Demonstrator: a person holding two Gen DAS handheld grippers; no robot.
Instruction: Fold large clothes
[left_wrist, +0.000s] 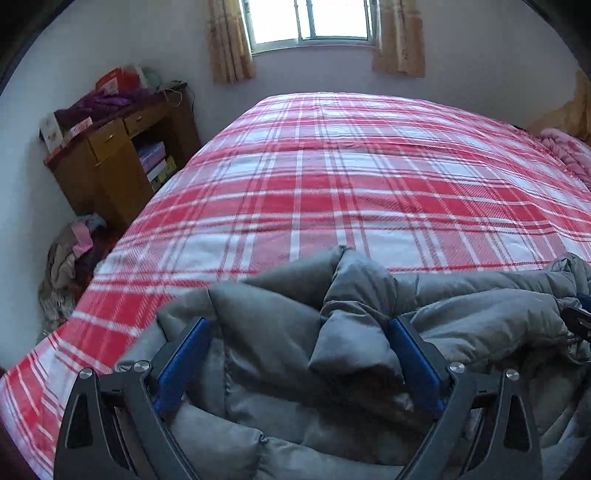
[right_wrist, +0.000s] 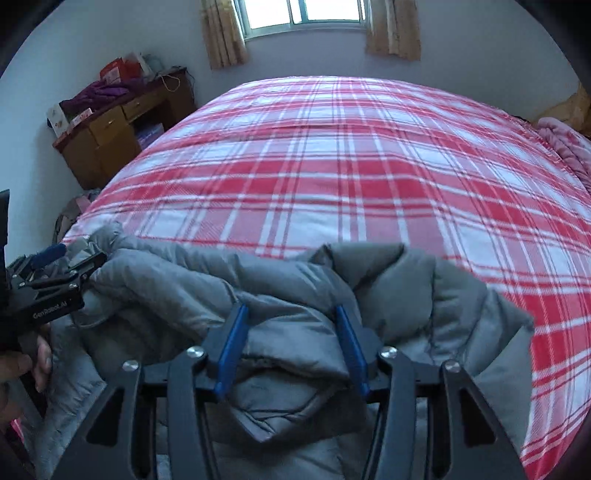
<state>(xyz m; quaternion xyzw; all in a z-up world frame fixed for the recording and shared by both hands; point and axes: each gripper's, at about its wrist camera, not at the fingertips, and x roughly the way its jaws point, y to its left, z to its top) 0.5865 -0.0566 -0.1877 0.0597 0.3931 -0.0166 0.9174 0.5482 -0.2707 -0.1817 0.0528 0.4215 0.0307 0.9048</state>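
A grey padded jacket (left_wrist: 295, 314) lies bunched at the near edge of the bed, also in the right wrist view (right_wrist: 258, 288). My left gripper (left_wrist: 299, 328) has its jaws wide apart, with a puffed fold of the jacket standing between the blue pads (left_wrist: 184, 358). My right gripper (right_wrist: 291, 314) has its jaws closer together, with a thick fold of jacket between them and both pads against the fabric. The left gripper also shows at the left edge of the right wrist view (right_wrist: 55, 266).
The bed carries a red and white plaid cover (left_wrist: 332, 177). A wooden desk (left_wrist: 110, 155) with clutter stands at the far left by the wall. A pile of clothes (left_wrist: 66, 266) lies on the floor. A pink blanket (left_wrist: 569, 151) sits at the far right.
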